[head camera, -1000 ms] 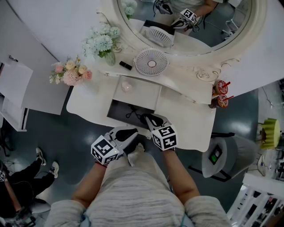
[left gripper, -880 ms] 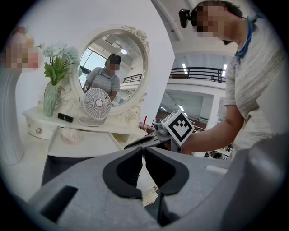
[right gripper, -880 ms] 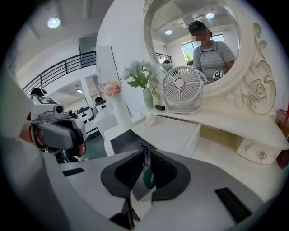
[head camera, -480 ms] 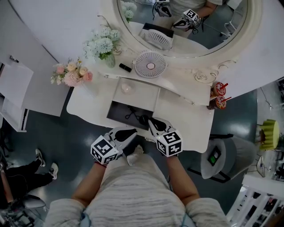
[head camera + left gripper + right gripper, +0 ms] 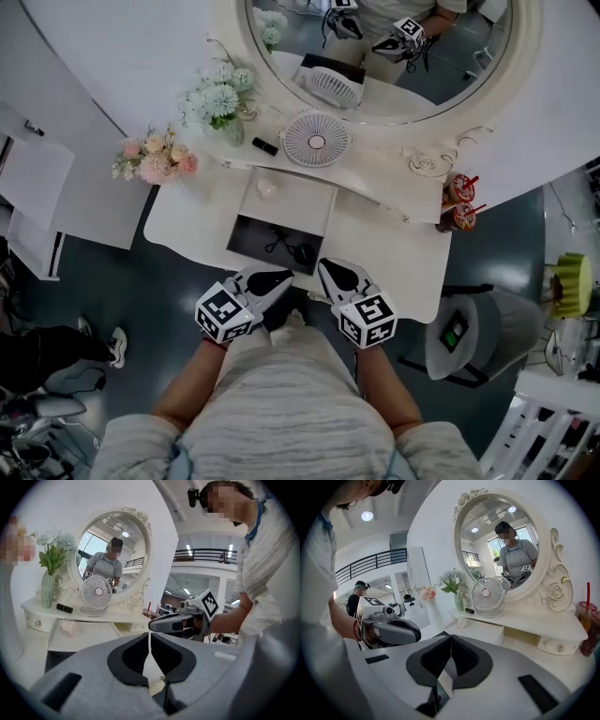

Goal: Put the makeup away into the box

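A black lipstick tube (image 5: 265,146) lies on the vanity's back shelf beside the white fan (image 5: 316,139). A pale pink puff-like item (image 5: 267,187) rests on the white top of the pulled-out box (image 5: 309,208). The box's dark front compartment (image 5: 253,242) holds small black items. My left gripper (image 5: 277,278) and right gripper (image 5: 328,269) hover side by side at the vanity's front edge, both shut and empty. The lipstick (image 5: 64,608) and puff (image 5: 70,628) show in the left gripper view, and again as lipstick (image 5: 469,611) and puff (image 5: 461,623) in the right gripper view.
Two flower vases (image 5: 220,94) (image 5: 155,159) stand at the left of the vanity. Two red drink cups (image 5: 459,202) sit at the right end. A large oval mirror (image 5: 375,56) rises behind. A grey chair (image 5: 469,333) stands to the right on the floor.
My right gripper has drawn back from over the box's dark compartment toward the person and a little right. The left gripper has barely moved.
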Demonstrator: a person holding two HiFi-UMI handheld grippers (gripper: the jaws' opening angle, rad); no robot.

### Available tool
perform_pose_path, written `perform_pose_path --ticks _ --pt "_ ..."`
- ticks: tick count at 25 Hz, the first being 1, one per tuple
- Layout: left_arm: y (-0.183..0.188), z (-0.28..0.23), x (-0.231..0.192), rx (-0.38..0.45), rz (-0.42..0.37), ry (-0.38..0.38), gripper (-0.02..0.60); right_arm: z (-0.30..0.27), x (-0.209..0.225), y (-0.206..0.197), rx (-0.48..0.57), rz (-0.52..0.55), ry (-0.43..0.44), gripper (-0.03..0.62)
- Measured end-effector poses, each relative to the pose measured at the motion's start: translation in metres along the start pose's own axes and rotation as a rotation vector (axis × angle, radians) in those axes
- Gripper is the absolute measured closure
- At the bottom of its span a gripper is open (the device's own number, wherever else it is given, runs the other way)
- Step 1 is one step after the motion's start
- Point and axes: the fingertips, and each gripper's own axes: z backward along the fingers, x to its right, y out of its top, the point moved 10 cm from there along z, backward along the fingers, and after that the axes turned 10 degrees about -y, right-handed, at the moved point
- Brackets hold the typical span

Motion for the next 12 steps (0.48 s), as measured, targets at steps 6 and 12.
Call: perform_pose_path --ticks 6,12 --pt "0.006 -0.003 0.003 -0.009 -0.018 -0.008 0.566 0.009 0.000 0.006 0.051 -0.002 0.012 0.585" --pt "0.009 -0.001 0.005 -0.024 -0.033 -0.008 0.566 0.014 -0.003 0.008 0.075 -0.008 0.020 0.585"
